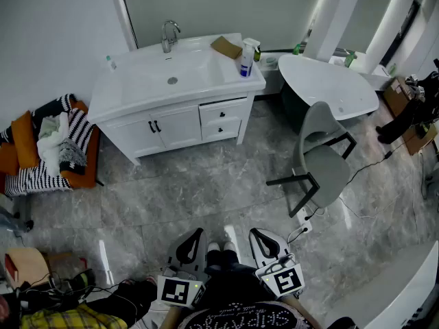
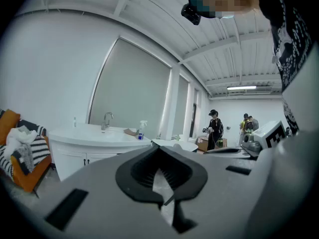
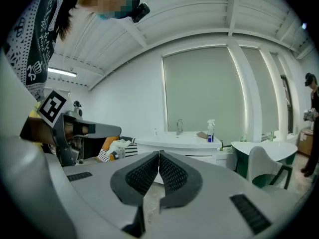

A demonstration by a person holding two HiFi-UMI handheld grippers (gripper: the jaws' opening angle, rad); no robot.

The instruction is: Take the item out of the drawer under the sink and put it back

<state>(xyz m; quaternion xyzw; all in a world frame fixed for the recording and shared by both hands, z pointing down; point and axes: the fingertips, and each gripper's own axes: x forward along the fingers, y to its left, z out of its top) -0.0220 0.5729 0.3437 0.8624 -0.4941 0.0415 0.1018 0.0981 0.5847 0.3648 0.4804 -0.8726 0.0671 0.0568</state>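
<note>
Two pairs of jaws are seen closed, tip against tip, with nothing held between them. This is shown for the left gripper (image 2: 159,149) and the right gripper (image 3: 159,154) alike. Both are held roughly level and close to the person's body, at the near edge of the scene, and are pointed toward the far wall.

Bare grey floor (image 1: 206,197) is laid out between them and the white cabinet (image 1: 175,125) at the far left, so the cabinet is well apart from both. The sink (image 1: 171,74) is set in its top, and a spray bottle (image 1: 246,59) is stood at the sink's right end. Under that right end an upper drawer (image 1: 223,113) and a lower drawer (image 1: 221,130) are seen, both shut. The item is not visible; it is judged to be inside one of the drawers, though which one cannot be told.

The task is judged not yet begun: only the approach is in hand. The cabinet must be walked up to, with the grey chair (image 1: 322,156) kept to the right. One pair of jaws must then be opened and closed on a drawer knob, and the drawer drawn straight out.
</note>
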